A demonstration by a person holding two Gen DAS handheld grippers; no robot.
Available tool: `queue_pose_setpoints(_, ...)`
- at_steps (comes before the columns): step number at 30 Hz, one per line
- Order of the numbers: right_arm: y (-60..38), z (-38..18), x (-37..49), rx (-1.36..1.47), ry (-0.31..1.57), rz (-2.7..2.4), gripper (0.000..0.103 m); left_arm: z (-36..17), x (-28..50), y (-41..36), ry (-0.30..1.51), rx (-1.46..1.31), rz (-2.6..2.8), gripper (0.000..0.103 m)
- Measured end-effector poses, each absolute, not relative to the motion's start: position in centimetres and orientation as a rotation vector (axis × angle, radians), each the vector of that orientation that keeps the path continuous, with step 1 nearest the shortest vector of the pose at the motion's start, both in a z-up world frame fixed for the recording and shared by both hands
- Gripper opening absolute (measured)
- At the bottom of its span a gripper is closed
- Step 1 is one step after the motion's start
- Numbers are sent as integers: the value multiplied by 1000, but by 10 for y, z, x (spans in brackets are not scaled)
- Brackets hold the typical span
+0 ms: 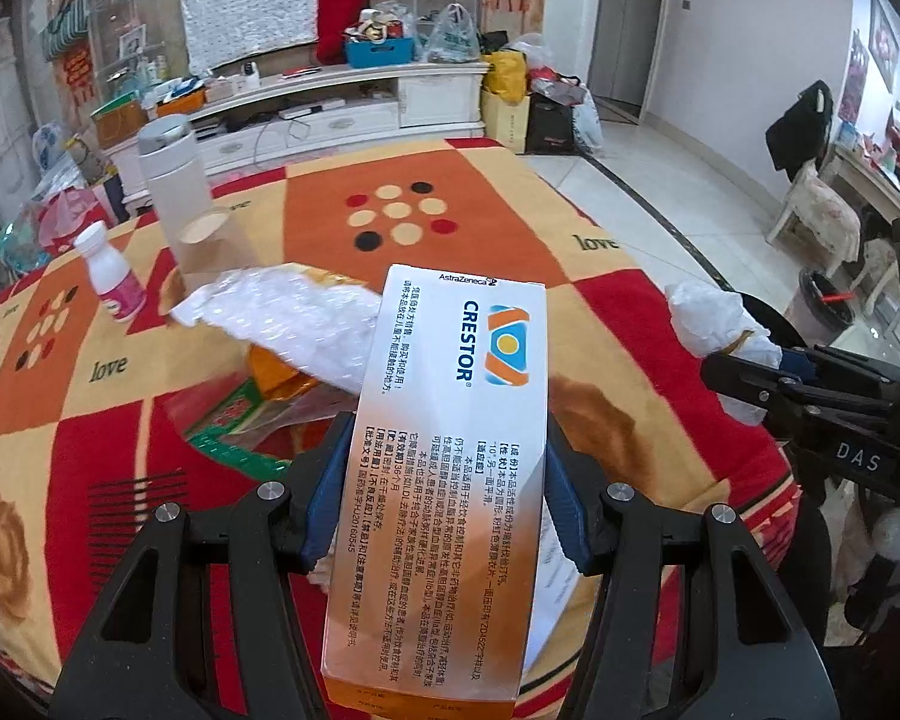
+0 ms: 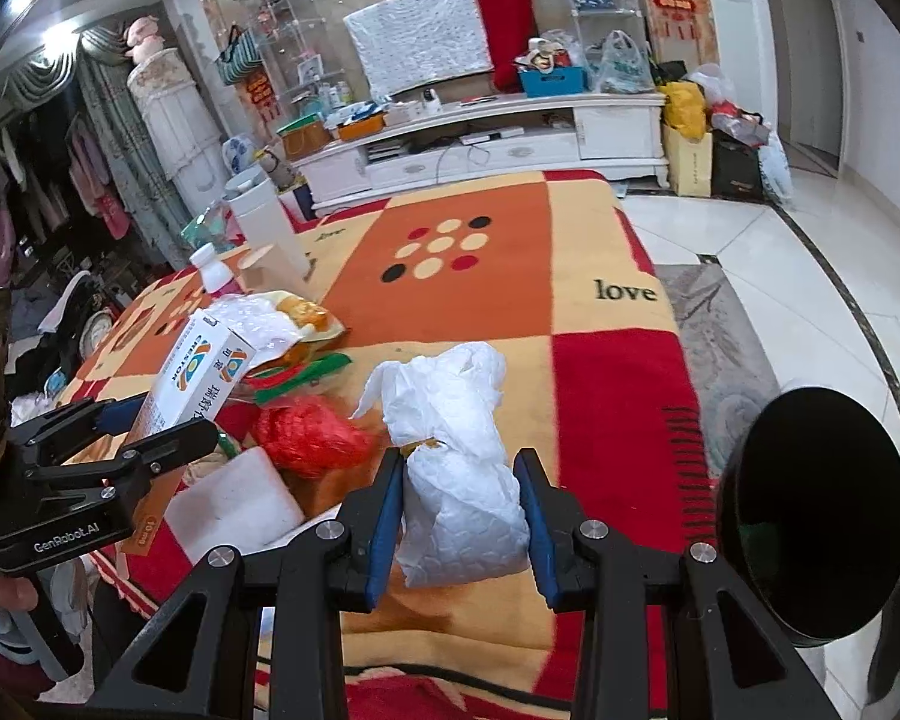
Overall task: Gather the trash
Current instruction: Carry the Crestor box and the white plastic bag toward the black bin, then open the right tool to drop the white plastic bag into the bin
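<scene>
the left gripper [image 1: 444, 468] is clamping a crestor box [image 1: 450, 450] between its blue pads, the box sticking out forward and up over the blanket [image 1: 480, 180]. the right gripper [image 2: 459, 516] is pinching a wad of tissue [image 2: 456, 480], jaws closed to a medium width around it. both pieces of trash are being held above the near edge of the blanket, not resting on it as far as i can tell.

the step in hand looks like carrying both loads to the bin [image 2: 810, 516], which is sitting on the floor just right of the blanket's near right corner. to do it well, the right hand should be swinging right until the tissue is hanging squarely over the dark opening before letting go, since loose tissue drifts. the box is long and gripped near its lower half, so it should be tipped nose-down over the bin to stop it catching the rim.

both grippers are pointing toward the far side of the room, roughly level, left one beside the right. more trash is lying at the blanket's left: bubble wrap [image 1: 294, 312], a red net [image 2: 309, 432], a small bottle [image 1: 114, 279].
</scene>
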State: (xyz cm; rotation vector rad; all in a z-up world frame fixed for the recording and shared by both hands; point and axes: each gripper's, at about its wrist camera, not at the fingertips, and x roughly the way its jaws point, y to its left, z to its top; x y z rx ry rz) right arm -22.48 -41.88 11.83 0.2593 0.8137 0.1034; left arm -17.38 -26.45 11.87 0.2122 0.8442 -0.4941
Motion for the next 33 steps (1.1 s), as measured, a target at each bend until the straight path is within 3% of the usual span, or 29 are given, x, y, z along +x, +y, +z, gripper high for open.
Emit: queue_pose_setpoints(33,-557,87,-263,349,839,-172,35,112,-172,-422,926,259,-766,57)
